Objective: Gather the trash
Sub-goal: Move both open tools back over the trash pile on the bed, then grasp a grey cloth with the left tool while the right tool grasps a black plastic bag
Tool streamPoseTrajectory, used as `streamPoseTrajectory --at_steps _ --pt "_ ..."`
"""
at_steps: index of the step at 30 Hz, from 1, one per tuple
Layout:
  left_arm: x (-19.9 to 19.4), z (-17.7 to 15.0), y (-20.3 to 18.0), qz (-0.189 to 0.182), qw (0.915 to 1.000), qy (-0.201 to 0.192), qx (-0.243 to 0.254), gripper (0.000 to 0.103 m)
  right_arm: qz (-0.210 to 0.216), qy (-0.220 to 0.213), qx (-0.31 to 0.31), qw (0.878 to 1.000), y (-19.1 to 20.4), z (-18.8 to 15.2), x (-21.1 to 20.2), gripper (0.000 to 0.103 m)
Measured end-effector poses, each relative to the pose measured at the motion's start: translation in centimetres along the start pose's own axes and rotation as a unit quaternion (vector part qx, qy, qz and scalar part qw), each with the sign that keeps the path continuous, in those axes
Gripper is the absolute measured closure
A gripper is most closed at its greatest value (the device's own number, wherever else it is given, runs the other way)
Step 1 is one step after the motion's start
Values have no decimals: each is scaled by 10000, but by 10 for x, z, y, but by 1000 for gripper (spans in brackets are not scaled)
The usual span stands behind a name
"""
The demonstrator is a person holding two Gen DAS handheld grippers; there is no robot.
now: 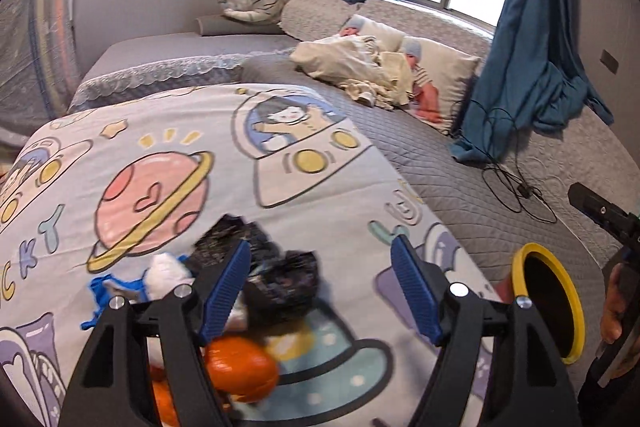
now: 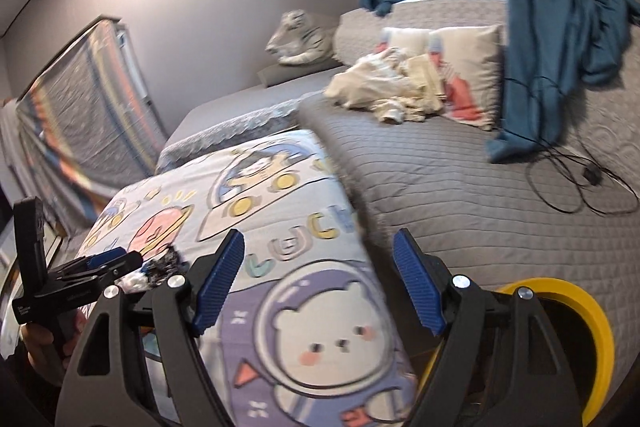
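A heap of trash lies on the cartoon space blanket [image 1: 160, 155]: black crumpled wrappers [image 1: 280, 279], a white tissue wad [image 1: 164, 273], a blue scrap [image 1: 100, 301] and orange pieces [image 1: 240, 363]. My left gripper [image 1: 320, 287] hovers just over the heap, open, with nothing pressed between its blue pads. A yellow-rimmed bin [image 1: 548, 303] stands to its right. In the right wrist view my right gripper [image 2: 318, 287] is open and empty over the blanket's bear picture [image 2: 320, 339], with the bin [image 2: 592, 327] at its lower right. The left gripper [image 2: 120, 259] and the black wrappers [image 2: 164, 265] show at its left.
A grey quilted bed [image 2: 460, 195] lies beyond the blanket, with a black cable [image 2: 576, 183], cream clothes [image 2: 392, 83], pillows [image 2: 472, 67] and a plush tiger [image 2: 300, 39]. Blue curtains [image 2: 560, 47] hang by the window. A hand [image 1: 612, 319] holds the right tool's black body [image 1: 600, 211].
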State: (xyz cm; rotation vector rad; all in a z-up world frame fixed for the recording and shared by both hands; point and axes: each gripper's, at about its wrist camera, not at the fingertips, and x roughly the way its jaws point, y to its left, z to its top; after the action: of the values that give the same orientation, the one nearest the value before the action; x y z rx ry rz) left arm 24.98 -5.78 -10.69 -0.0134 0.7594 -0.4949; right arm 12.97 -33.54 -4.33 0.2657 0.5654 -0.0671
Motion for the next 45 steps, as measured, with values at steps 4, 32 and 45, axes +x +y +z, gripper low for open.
streamPoseTrajectory --at_steps 4,32,45 --pt "1 -10 28 118 9996 97 -239 34 216 155 -257 9993 37 0 19 30" --pt "-16 -60 106 551 9941 496 -788 35 907 1159 -1583 9764 182 -23 137 31" --pt "-35 -84 131 682 9896 714 -1042 65 850 1772 -1938 9612 202 -57 176 39"
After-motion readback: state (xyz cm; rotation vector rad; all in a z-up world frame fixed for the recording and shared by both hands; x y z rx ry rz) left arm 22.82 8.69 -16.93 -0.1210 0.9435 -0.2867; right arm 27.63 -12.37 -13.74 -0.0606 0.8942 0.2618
